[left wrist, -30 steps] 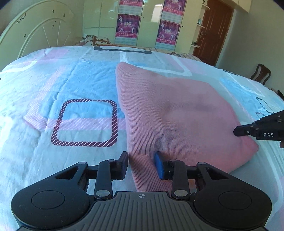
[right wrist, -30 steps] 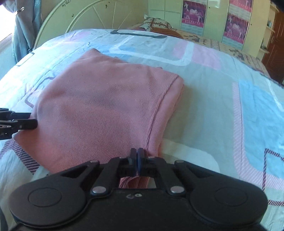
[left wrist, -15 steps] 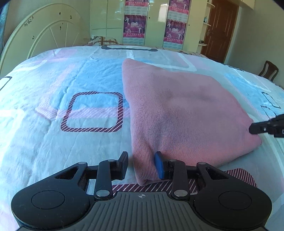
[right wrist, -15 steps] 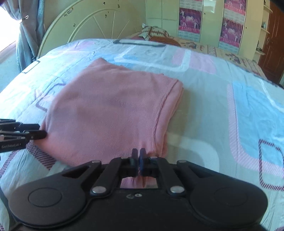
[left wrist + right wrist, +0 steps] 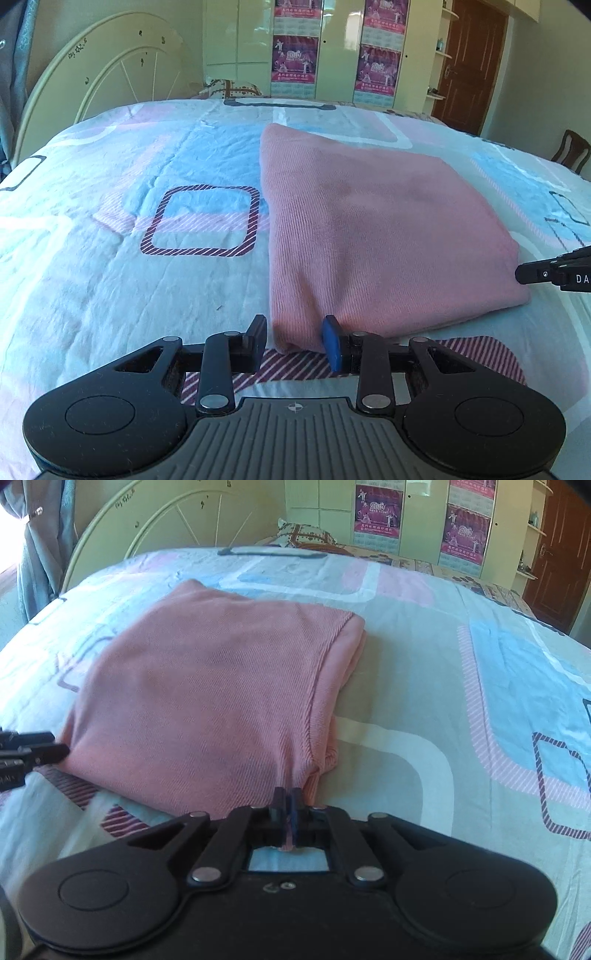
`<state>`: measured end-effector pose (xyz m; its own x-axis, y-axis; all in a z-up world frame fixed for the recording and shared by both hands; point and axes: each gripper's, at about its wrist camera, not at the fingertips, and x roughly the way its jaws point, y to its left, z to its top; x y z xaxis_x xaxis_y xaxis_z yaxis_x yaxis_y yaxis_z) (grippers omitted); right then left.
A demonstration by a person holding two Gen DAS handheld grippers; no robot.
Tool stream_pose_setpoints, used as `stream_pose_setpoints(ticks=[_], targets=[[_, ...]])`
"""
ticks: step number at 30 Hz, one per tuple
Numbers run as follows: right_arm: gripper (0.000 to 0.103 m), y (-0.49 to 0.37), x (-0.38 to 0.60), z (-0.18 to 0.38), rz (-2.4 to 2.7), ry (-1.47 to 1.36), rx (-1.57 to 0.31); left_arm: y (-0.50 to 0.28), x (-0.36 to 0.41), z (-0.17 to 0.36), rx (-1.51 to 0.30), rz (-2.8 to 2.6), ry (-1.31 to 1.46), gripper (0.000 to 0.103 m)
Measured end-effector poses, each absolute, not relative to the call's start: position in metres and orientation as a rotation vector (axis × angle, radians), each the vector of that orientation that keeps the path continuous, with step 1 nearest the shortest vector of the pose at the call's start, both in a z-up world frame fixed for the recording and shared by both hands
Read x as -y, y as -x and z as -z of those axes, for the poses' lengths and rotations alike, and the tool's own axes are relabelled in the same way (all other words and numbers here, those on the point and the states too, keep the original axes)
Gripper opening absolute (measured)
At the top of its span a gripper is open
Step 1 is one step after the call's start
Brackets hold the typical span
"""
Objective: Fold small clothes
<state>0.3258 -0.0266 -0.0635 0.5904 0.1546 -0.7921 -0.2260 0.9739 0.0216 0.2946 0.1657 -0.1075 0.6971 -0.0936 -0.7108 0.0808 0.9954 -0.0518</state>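
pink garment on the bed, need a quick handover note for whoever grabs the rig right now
Left gripper: jaws part open, straddling the near left corner of the pink garment; no firm pinch visible.
Right gripper: jaws shut on the garment's near right corner, fabric showing between them.
Garment: lies folded into a rough rectangle on the patterned bedsheet, layered edges on its right side.
Done: at least one fold.
Left: probably close the left jaws, then make the next fold.

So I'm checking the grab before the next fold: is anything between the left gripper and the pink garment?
Nothing visible. The left gripper stands open with the near corner of the pink garment between its fingers, on the bedsheet. The right gripper is shut on the other near corner.
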Motion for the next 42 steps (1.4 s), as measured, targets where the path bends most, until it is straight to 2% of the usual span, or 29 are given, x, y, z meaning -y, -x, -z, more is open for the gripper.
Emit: stream_pose_setpoints(ticks=[15, 18, 19, 20, 21, 22, 23, 25, 27, 42], targets=[[0.007, -0.169, 0.051, -0.008, -0.184, -0.022, -0.755, -0.150, -0.144, 0.038, -0.650, 0.099, 0.047, 0.033], [0.013, -0.138, 0.050, -0.020, -0.170, -0.017, -0.725, -0.125, -0.138, 0.022, -0.626, 0.092, 0.045, 0.036], [0.022, -0.129, 0.050, -0.024, -0.165, -0.017, -0.714, -0.117, -0.136, 0.018, -0.620, 0.088, 0.040, 0.043], [0.031, -0.121, 0.049, -0.027, -0.156, -0.016, -0.702, -0.109, -0.133, 0.013, -0.609, 0.086, 0.031, 0.071], [0.060, -0.111, 0.049, -0.031, -0.140, -0.012, -0.686, -0.101, -0.131, 0.009, -0.586, 0.072, 0.018, 0.091], [0.082, -0.103, 0.048, -0.035, -0.125, -0.005, -0.665, -0.091, -0.127, 0.004, -0.552, 0.063, -0.001, 0.094], [0.088, -0.094, 0.048, -0.039, -0.116, 0.004, -0.639, -0.084, -0.124, -0.001, -0.529, 0.066, -0.016, 0.096], [0.092, -0.082, 0.047, -0.045, -0.109, 0.013, -0.625, -0.070, -0.120, -0.009, -0.507, 0.066, -0.027, 0.103], [0.103, -0.073, 0.047, -0.050, -0.090, 0.021, -0.624, -0.058, -0.118, -0.016, -0.489, 0.079, -0.016, 0.103], [0.103, -0.029, 0.041, -0.062, -0.012, 0.046, -0.577, -0.018, -0.105, -0.033, -0.450, 0.091, -0.037, 0.103]])
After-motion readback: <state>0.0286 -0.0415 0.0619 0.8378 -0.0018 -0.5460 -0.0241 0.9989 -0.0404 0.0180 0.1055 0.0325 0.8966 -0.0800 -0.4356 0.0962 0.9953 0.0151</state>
